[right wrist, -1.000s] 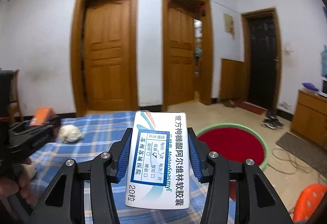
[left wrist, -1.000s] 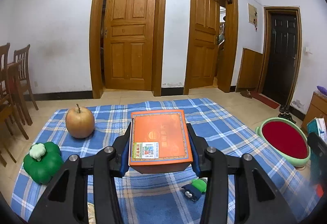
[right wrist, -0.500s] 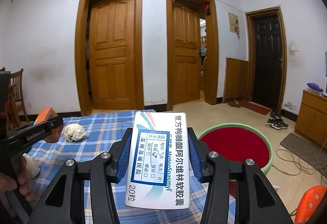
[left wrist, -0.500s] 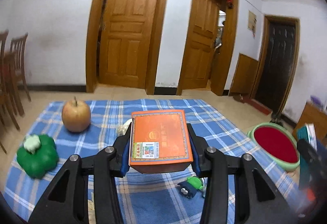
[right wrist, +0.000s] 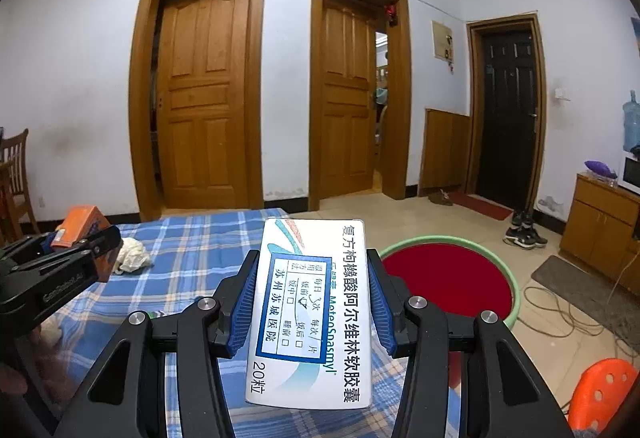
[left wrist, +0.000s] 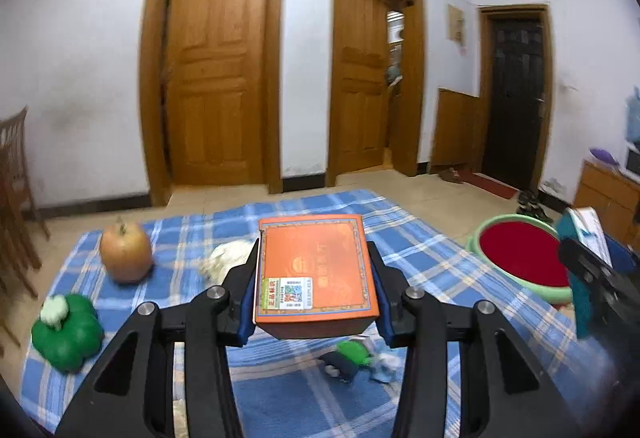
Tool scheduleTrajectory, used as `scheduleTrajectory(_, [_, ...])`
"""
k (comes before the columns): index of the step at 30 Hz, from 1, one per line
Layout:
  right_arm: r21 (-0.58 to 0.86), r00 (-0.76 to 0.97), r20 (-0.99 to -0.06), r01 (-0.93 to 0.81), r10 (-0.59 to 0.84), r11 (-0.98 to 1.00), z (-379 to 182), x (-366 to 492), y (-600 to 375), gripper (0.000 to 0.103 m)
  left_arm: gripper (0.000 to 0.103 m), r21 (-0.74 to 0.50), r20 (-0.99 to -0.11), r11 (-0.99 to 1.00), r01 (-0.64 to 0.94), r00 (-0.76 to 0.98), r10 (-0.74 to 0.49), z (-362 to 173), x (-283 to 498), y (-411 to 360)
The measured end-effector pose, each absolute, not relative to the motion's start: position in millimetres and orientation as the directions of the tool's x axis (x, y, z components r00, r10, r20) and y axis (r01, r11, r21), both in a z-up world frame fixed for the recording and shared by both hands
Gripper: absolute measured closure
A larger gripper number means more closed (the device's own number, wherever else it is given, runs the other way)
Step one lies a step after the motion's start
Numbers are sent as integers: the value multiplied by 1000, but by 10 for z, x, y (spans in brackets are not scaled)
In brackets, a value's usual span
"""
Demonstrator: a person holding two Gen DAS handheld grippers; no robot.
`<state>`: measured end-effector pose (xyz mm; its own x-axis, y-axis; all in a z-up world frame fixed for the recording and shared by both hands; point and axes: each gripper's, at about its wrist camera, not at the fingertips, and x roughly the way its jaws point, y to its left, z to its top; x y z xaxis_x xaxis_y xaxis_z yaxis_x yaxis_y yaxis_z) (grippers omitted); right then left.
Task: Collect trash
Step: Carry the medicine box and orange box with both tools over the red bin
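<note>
Left gripper (left wrist: pixel 316 274): held orange box (left wrist: pixel 314 268) between its pads.
Right gripper (right wrist: pixel 312 308): held white box (right wrist: pixel 310 312).
Basin (right wrist: pixel 514 280): just right of right gripper.

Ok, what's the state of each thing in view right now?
Left gripper: shut on orange box, held off the blanket.
Right gripper: shut on white box.
Basin: on the floor, looks empty.
Middle door: ajar.
Apple: upright on blanket.

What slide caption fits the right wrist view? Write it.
Right gripper clamps a white medicine box near the red basin.
</note>
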<state>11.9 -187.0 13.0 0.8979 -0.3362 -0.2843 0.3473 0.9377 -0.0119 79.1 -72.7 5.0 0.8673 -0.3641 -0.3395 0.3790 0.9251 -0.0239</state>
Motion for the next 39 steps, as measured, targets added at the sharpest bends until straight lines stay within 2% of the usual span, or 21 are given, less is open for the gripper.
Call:
scheduleTrajectory(2, [-2,874,-286,409,-393,912,128,101,-1922,52,56,-27,-310,897,441,849,-427,64,701,-757])
scheduleTrajectory(7, [34,784,-285,583,-551,812,126,18,-2078,52,56,-28,-308,778,628,735,-604,75,567,-964])
scheduleTrajectory(12, [43,687,-308,701,-658,712,117,-29,-2194,52,56,-41,-310,718,695,674,-670,88,504,-1098])
scheduleTrajectory(29, [0,626,-272,759,-730,651,132,-43,-2259,52,56,-44,-336,709,704,657,-674,104,528,-1467])
scheduleTrajectory(39, [20,595,-321,782,-737,623,106,24,-2593,52,56,-34,-368,707,707,649,-666,87,596,-1793])
